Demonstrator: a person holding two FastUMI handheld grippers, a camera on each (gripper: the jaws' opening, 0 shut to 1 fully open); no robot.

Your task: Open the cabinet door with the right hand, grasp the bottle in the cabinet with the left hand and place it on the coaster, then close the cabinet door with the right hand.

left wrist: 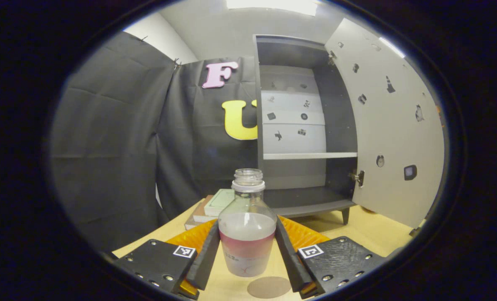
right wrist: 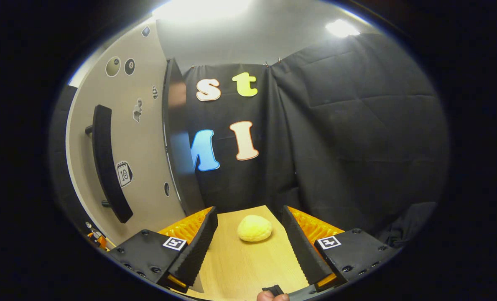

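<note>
With the left gripper (left wrist: 247, 255) clamped on the bottle (left wrist: 247, 228) just above the coaster (left wrist: 269, 287) near the bench's front edge, lower it straight, centred; the right gripper (right wrist: 250, 251) waits with its fingers apart.

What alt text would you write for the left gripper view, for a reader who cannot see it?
The left hand-held gripper holds a clear plastic bottle with pink liquid between its two fingers, just above a round brown coaster on the light wooden table. Behind stands a dark grey cabinet with its pale door swung open, and a stack of books beside it.
</note>
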